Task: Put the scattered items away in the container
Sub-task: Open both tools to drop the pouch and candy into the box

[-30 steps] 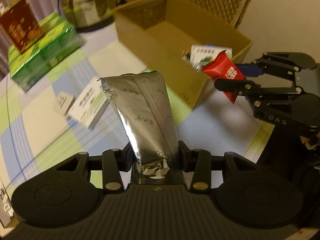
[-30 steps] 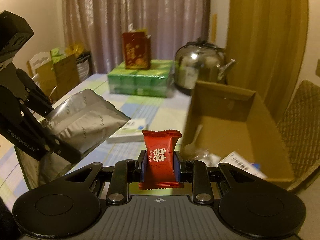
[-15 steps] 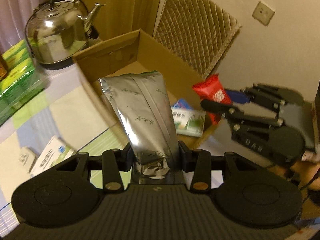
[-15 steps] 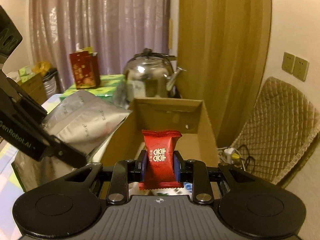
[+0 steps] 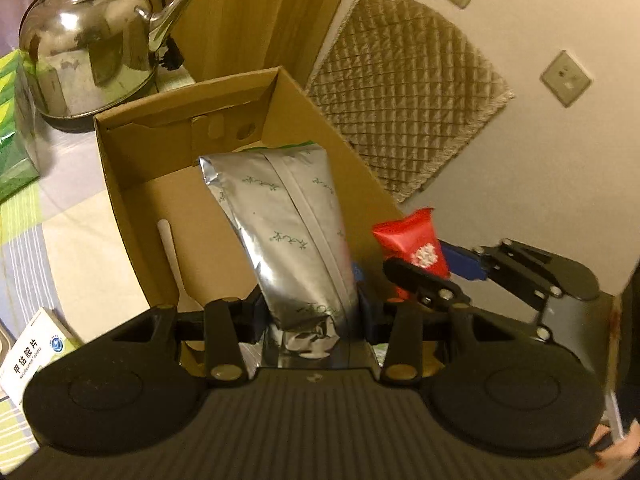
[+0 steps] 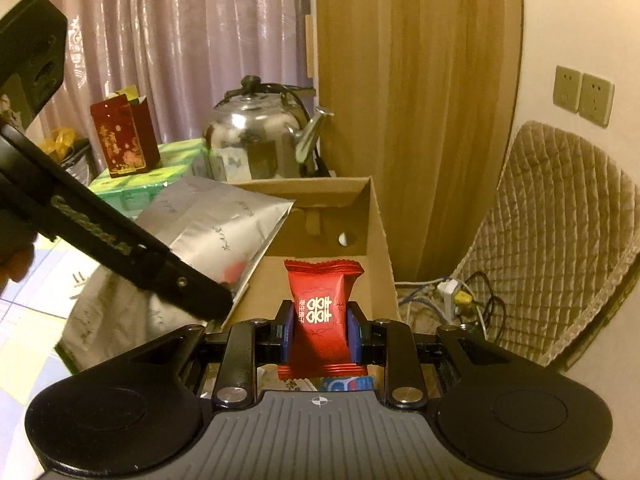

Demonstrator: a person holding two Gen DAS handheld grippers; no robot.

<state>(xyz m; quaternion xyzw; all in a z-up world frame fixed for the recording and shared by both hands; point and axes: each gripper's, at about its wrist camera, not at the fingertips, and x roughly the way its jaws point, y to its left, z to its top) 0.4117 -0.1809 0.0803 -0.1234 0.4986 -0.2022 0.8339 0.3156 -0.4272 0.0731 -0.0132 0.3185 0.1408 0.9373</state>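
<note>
My left gripper [image 5: 310, 312] is shut on a silver foil pouch [image 5: 284, 232] with small green marks, held upright above the open cardboard box [image 5: 120, 192]. A white plastic spoon [image 5: 172, 256] lies on the box floor. My right gripper [image 6: 320, 330] is shut on a red candy packet [image 6: 322, 312] with white characters, just above the box's near end [image 6: 378, 240]. The left wrist view also shows the red candy packet [image 5: 412, 244] in the right gripper [image 5: 432, 272], close beside the pouch. In the right wrist view the silver pouch [image 6: 216, 228] hangs over the box's left wall.
A steel kettle [image 5: 88, 40] stands behind the box, green packs [image 6: 160, 172] and a red carton [image 6: 124, 140] beside it. A white medicine box [image 5: 32, 356] lies on the checked tablecloth [image 5: 72, 232] at left. A quilted chair back [image 6: 560, 240] and cables [image 6: 460, 296] are to the right.
Both grippers have travelled from above the tablecloth to above the box, each still holding its item. The box and kettle now fill the middle of both views.
</note>
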